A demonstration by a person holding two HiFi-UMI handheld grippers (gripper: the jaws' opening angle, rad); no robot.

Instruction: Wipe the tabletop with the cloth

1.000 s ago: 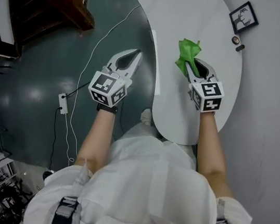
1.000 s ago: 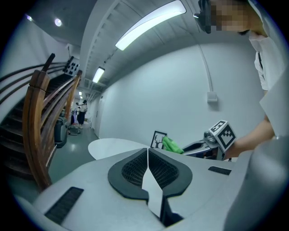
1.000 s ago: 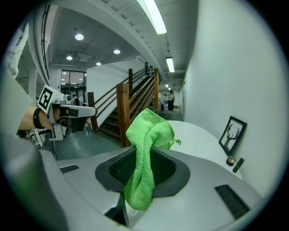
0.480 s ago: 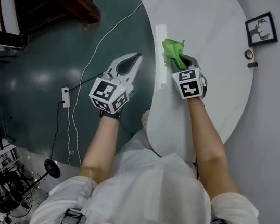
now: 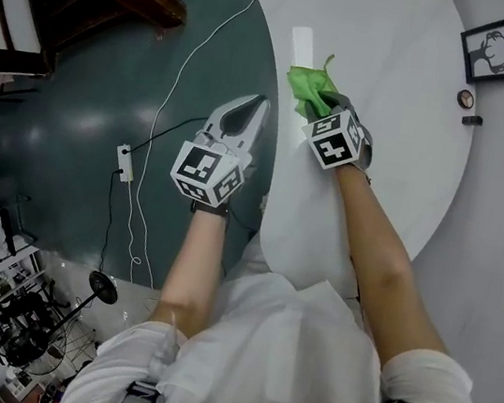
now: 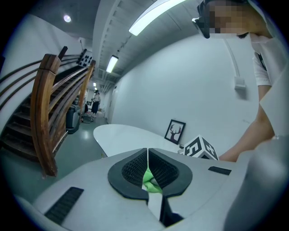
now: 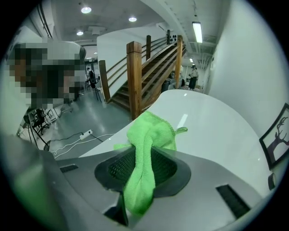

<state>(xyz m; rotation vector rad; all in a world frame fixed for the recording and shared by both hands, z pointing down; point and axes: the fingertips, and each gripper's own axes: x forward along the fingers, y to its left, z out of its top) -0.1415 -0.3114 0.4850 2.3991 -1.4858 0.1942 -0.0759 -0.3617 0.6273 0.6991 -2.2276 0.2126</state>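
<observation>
Cloth (image 5: 309,85) apparently on tabletop (image 5: 393,57), left edge

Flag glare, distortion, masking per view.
Head view: dim, bright glare strip on the table beside the cloth. Left gripper view: fisheye bending, dark corners, mosaic patch top right. Right gripper view: same fisheye, mosaic at left, lamp streak on table.

The person wears a white short-sleeved shirt (image 5: 276,351), dark shoulder straps (image 5: 137,401) near seven and five o'clock and a black wristband (image 5: 210,206); the left tool (image 5: 260,102) and right tool (image 5: 323,103) are pale grey, black-padded, with black-and-white marker cubes (image 5: 207,173).
</observation>
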